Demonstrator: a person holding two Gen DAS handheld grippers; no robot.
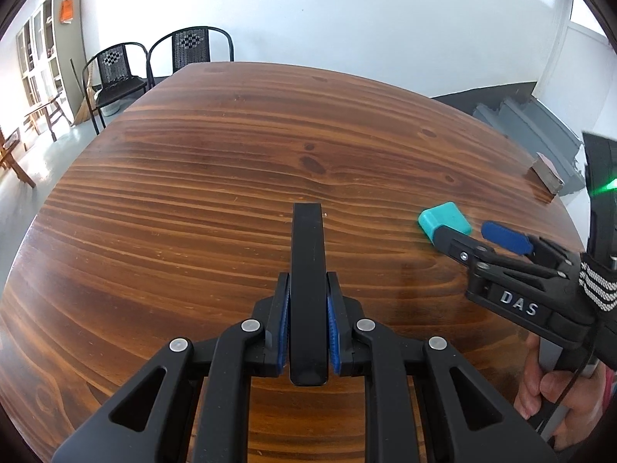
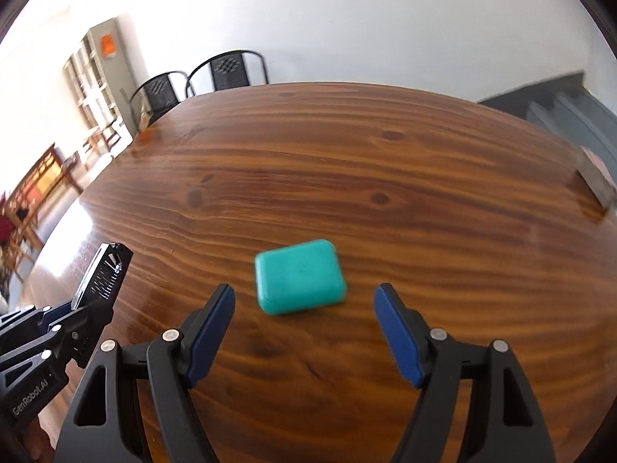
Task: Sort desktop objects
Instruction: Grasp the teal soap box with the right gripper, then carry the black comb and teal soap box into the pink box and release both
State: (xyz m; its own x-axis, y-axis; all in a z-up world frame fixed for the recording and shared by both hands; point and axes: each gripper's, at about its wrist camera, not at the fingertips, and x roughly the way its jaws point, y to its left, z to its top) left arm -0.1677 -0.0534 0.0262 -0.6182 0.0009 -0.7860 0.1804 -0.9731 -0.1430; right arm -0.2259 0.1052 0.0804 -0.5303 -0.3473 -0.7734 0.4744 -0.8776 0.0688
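Item one: my left gripper, pads clamped on a slim black bar-shaped device, held above the wooden table. Item two: my right gripper, jaws wide, nothing between them. Item three: teal box, flat on the table just beyond those fingertips. Farther: two black chairs.

Right gripper fingers spread wide; teal case lies on desk just ahead, untouched.
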